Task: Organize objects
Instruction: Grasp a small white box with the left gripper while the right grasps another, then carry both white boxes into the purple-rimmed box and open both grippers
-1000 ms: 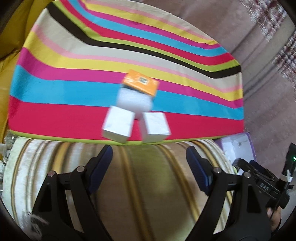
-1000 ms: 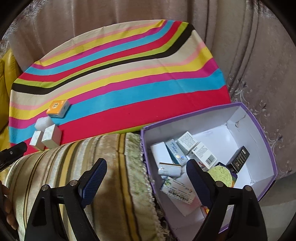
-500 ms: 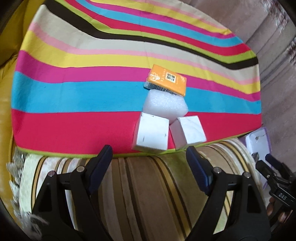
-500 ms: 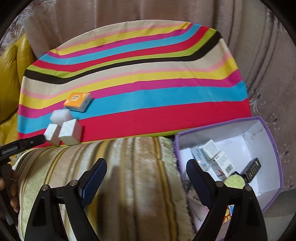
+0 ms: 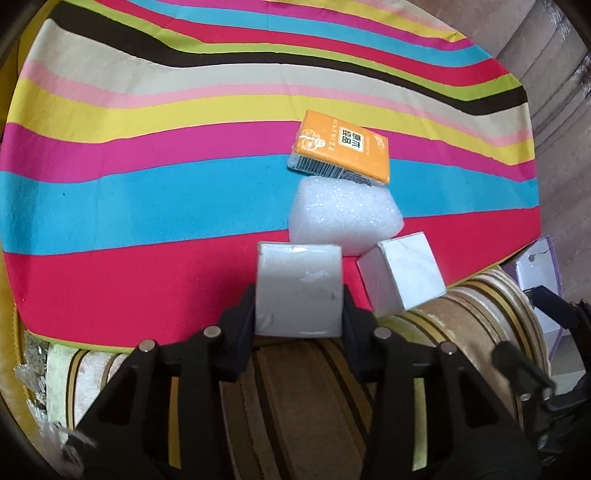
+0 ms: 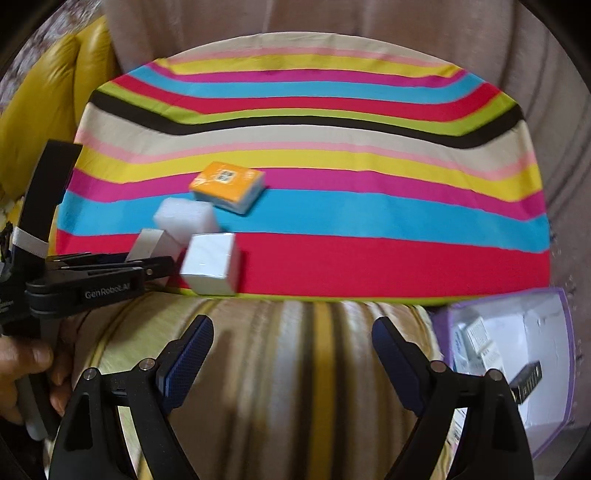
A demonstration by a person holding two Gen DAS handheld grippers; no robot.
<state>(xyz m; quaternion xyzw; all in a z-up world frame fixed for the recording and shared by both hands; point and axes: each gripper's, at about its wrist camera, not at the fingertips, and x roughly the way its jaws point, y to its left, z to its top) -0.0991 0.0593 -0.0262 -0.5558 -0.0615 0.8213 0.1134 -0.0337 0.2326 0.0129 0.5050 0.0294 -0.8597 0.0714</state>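
Observation:
A white box (image 5: 299, 280) stands at the near edge of the striped cloth (image 5: 147, 206). My left gripper (image 5: 299, 299) is closing on it, and a finger touches each of its sides. A second white box (image 5: 402, 277) sits just to its right, tilted. Behind them lie a white foam block (image 5: 343, 218) and an orange pack (image 5: 343, 147). In the right wrist view, the left gripper (image 6: 159, 266) reaches in from the left to the gripped box (image 6: 147, 245), beside the second box (image 6: 210, 264). My right gripper (image 6: 291, 354) hangs open and empty over the striped bolster.
A purple-rimmed cardboard box (image 6: 569, 350) with several small packages stands at the lower right, past the bolster (image 6: 314, 369). A yellow cushion (image 6: 55, 92) lies at the left. A curtain (image 6: 369, 22) hangs behind the cloth. A hand (image 6: 22, 362) holds the left gripper.
My left gripper has come down and forward to the left white box, and its fingers have shut against it. The right gripper swung left, so the purple box slid to the view's right edge.

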